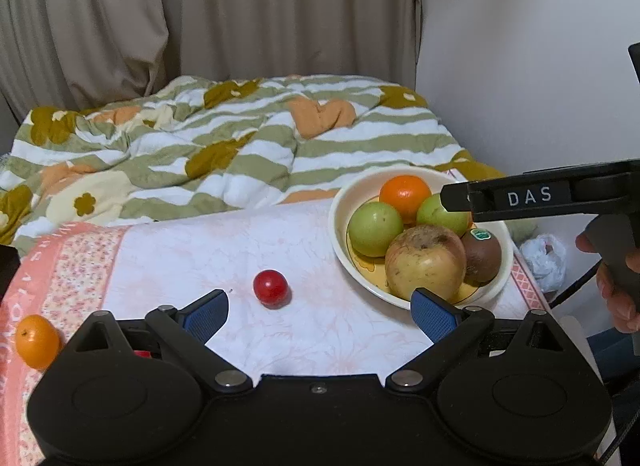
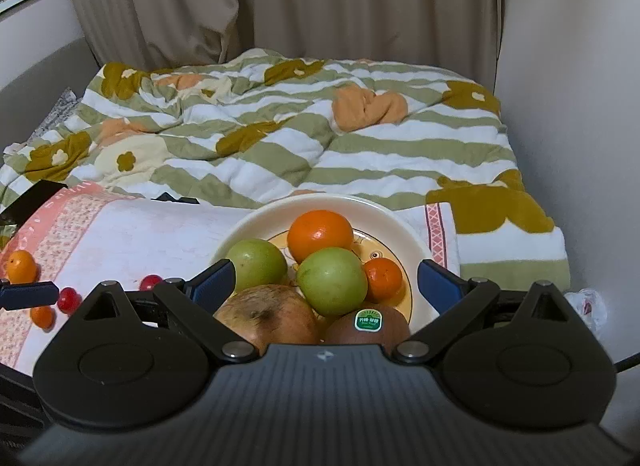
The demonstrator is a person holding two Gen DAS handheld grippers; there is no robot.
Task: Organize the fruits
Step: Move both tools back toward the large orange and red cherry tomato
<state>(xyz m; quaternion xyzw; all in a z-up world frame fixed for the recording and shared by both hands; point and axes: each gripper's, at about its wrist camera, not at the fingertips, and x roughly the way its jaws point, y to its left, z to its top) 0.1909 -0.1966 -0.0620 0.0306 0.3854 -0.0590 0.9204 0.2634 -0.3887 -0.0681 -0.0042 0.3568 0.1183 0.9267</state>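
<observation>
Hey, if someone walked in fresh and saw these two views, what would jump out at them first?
The cream ceramic bowl piled with two green apples, a big orange, a blemished yellow-red apple and a stickered brown kiwi, on the right of the pink-bordered white cloth. Next, the small round red fruit lying alone left of the bowl, ahead of the open left gripper.
</observation>
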